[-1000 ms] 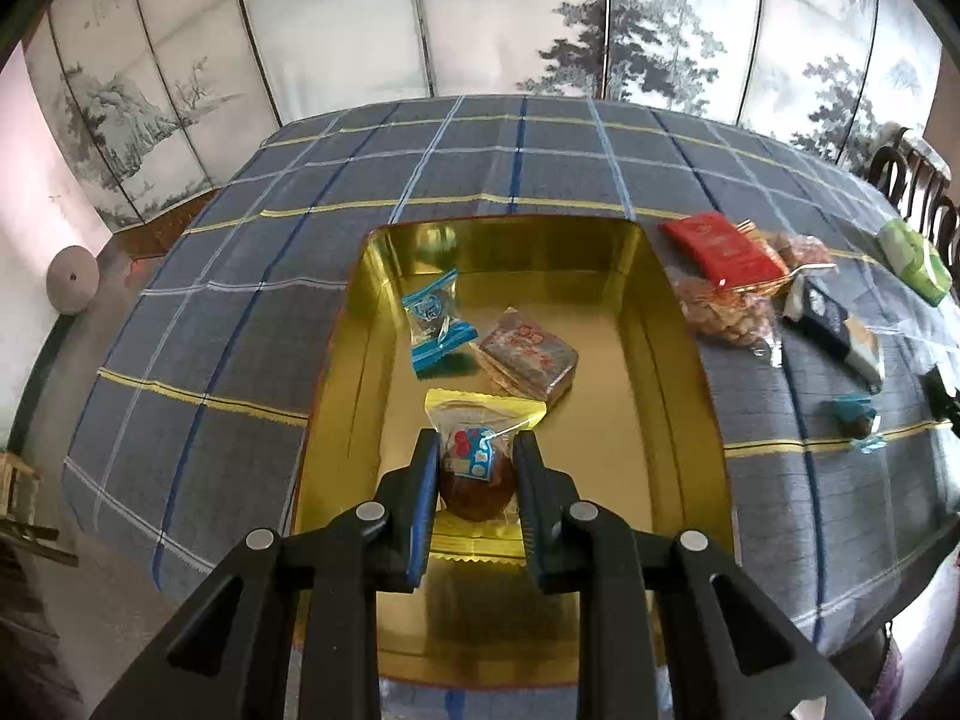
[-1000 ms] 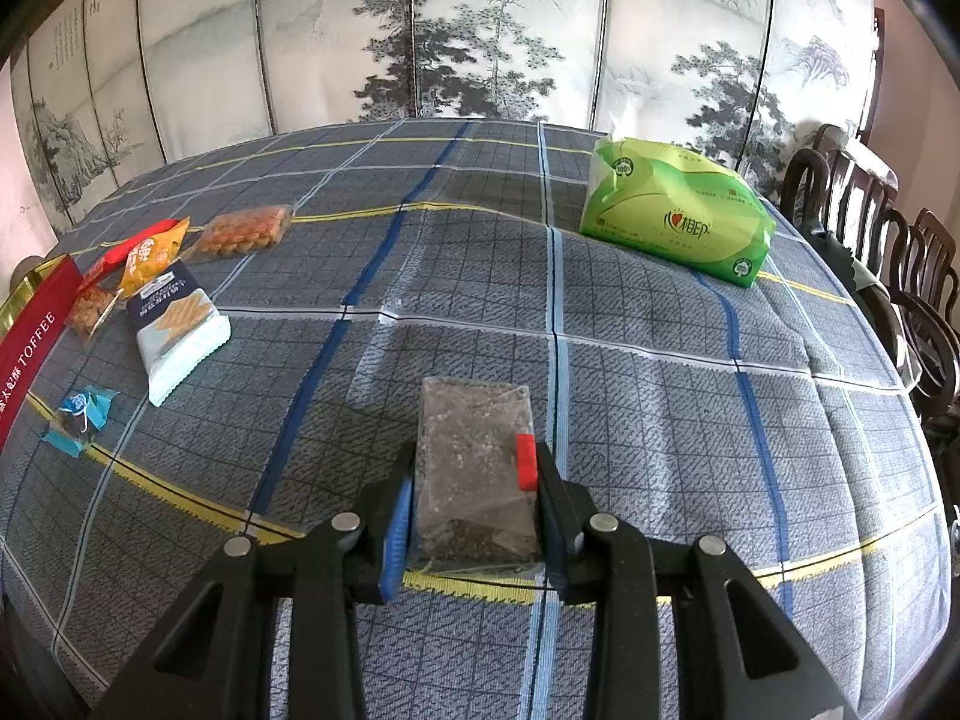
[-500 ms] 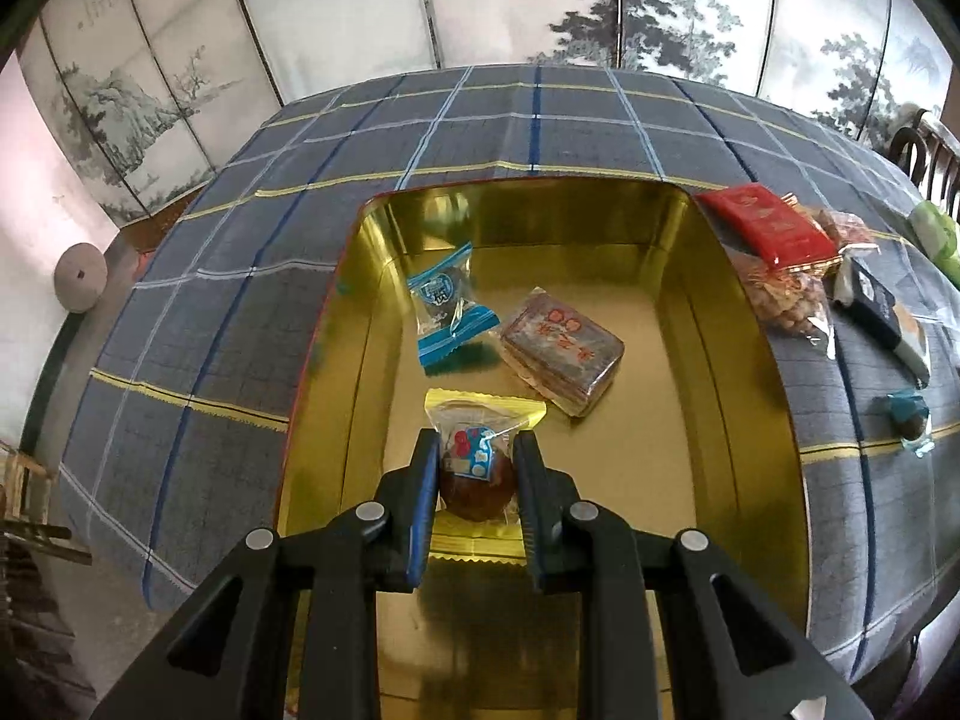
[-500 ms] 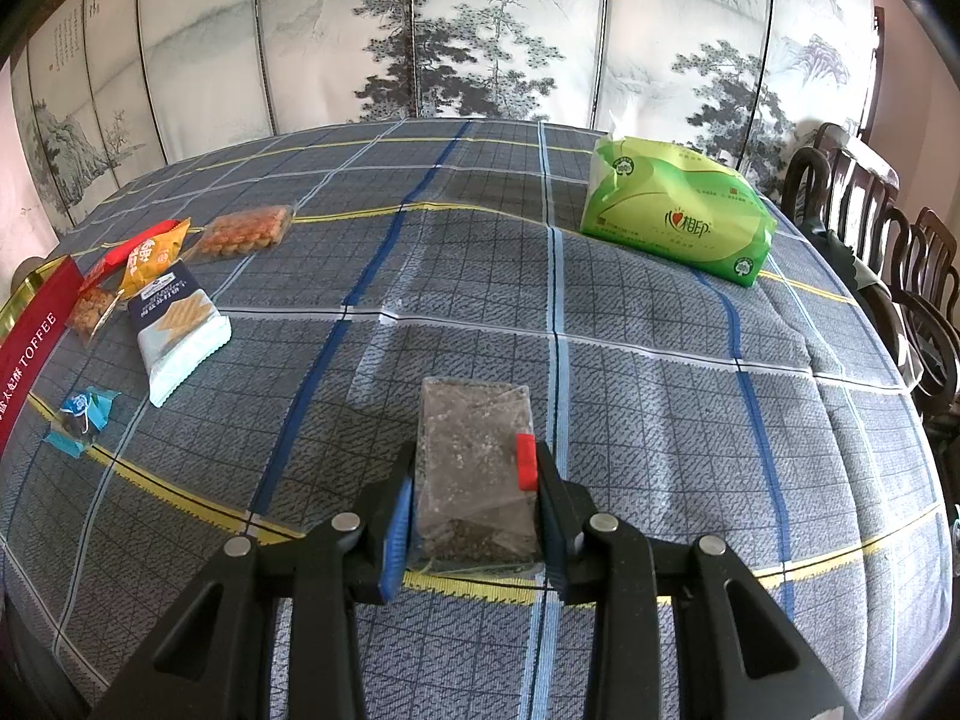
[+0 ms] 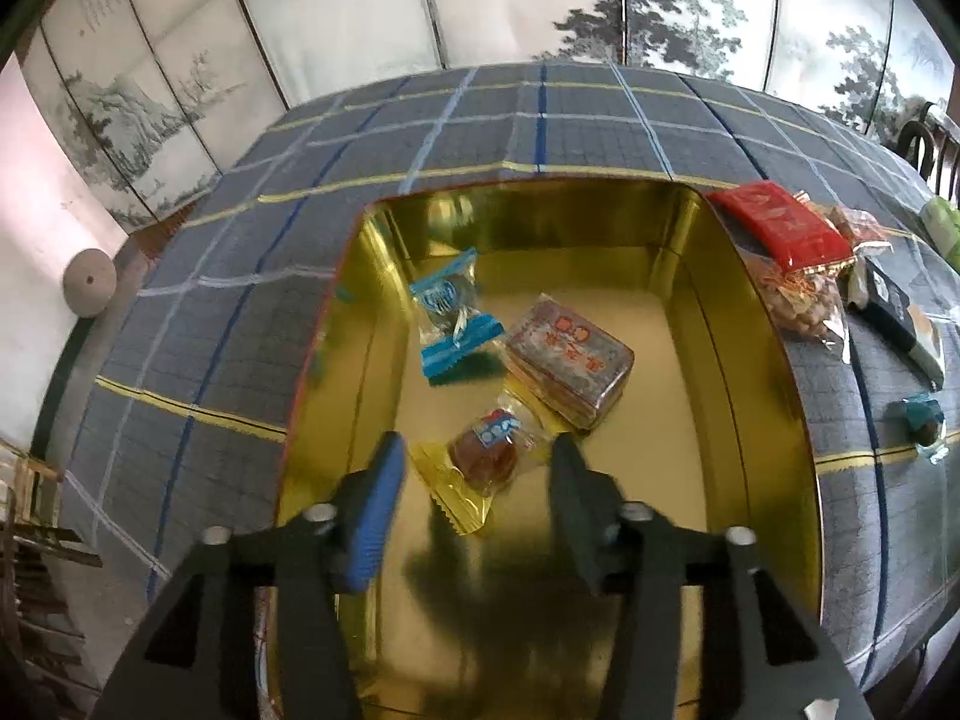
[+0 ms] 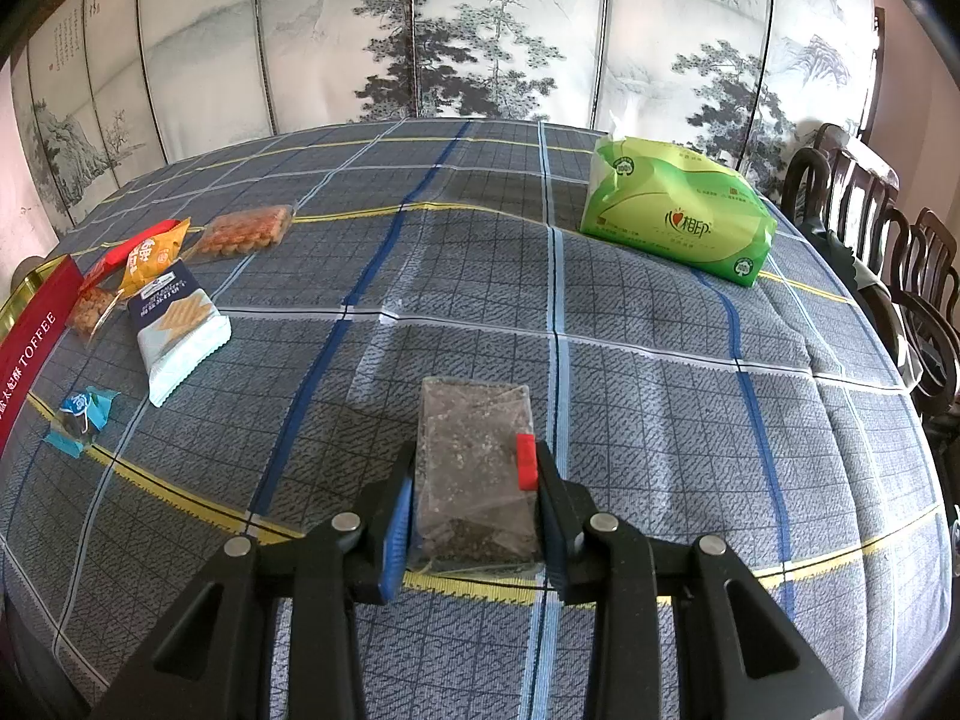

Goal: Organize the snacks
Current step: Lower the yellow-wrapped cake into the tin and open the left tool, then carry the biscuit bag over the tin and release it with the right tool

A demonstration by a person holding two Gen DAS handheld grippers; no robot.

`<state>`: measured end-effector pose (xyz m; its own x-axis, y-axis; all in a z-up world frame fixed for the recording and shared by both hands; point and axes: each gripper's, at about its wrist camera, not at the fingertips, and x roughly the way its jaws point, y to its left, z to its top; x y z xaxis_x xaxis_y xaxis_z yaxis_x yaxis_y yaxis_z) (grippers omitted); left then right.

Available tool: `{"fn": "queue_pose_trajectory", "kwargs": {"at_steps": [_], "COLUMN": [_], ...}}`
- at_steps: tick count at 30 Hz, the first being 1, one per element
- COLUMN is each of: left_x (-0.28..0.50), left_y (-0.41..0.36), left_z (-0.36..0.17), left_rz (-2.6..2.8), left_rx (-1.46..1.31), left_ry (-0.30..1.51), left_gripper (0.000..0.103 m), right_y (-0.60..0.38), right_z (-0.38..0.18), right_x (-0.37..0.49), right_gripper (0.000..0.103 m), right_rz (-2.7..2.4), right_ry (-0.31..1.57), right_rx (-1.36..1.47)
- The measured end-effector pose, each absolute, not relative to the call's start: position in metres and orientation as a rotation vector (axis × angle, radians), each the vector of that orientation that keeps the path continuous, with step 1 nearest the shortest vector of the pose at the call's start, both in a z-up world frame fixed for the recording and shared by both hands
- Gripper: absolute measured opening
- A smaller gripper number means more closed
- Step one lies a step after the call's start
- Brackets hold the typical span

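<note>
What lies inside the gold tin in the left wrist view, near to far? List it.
yellow-wrapped snack between the fingers of the open left gripper → brown rectangular snack → blue-wrapped candy → far wall of the gold tin

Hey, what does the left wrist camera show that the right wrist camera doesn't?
Only the left wrist view shows the gold tin's inside, holding three wrapped snacks, with the open left tongs above the yellow-wrapped snack.

Only the right wrist view shows the green tissue pack and the right tongs shut on a clear packet of dark snack.

Both show the plaid tablecloth, the blue-wrapped candy and the painted screen.
</note>
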<state>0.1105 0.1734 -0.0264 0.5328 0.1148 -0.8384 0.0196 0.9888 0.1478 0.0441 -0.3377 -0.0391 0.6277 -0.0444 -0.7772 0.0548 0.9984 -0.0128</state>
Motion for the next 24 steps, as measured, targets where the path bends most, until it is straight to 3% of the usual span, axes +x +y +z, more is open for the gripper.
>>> {"fn": "queue_pose_trajectory", "kwargs": {"at_steps": [2, 4, 17, 24], "left_x": [0.105, 0.096, 0.003, -0.035], "left_y": [0.172, 0.171, 0.198, 0.183], "left_z": [-0.019, -0.01, 0.031, 0.044], "left_rz": [0.056, 0.063, 0.122, 0.114], "left_rx": [0.146, 0.148, -0.125, -0.061], "left_ry": [0.977, 0.939, 0.827, 0.816], "left_gripper": [0.068, 0.075, 0.08, 0.084], "right_y": [-0.338, -0.338, -0.328, -0.304], "right_z": [-0.039, -0.039, -0.039, -0.014], "right_x": [0.044, 0.044, 0.045, 0.049], "right_gripper": [0.035, 0.035, 0.035, 0.035], "right_rz": [-0.057, -0.057, -0.032, 0.038], "right_ry": [0.89, 0.89, 0.897, 0.88], "right_rx": [0.012, 0.012, -0.021, 0.028]}}
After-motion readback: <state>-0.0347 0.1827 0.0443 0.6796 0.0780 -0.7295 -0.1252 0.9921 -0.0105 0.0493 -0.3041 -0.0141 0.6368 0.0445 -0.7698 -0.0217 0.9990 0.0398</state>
